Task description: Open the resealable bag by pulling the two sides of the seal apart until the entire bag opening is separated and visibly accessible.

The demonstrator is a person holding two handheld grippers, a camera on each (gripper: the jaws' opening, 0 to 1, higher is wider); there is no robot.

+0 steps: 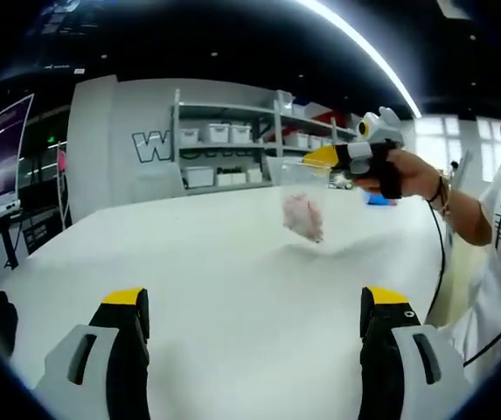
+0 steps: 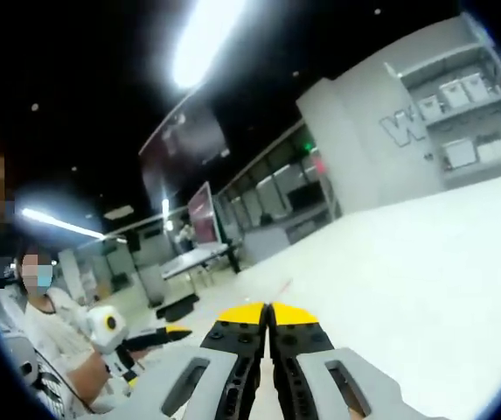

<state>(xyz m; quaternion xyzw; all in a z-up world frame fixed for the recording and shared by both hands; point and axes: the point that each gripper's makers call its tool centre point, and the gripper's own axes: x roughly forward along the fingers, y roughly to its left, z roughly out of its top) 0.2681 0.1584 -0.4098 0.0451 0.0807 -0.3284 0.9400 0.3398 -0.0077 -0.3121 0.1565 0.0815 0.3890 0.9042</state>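
In the left gripper view, the left gripper (image 1: 254, 328) rises from the bottom edge with its yellow-tipped jaws spread wide, nothing between them, above the white table (image 1: 189, 262). At upper right, a hand (image 1: 403, 175) holds the right gripper (image 1: 316, 159), its yellow tips pinched on the top edge of the clear resealable bag (image 1: 301, 210), which hangs just above the table with something pinkish inside. Shelves with bins (image 1: 233, 153) stand behind.

In the right gripper view, the right gripper's (image 2: 269, 312) jaws sit pressed together at bottom centre; the bag itself is hard to make out here. The left gripper (image 2: 176, 331) shows at lower left, beside a person (image 2: 53, 350).
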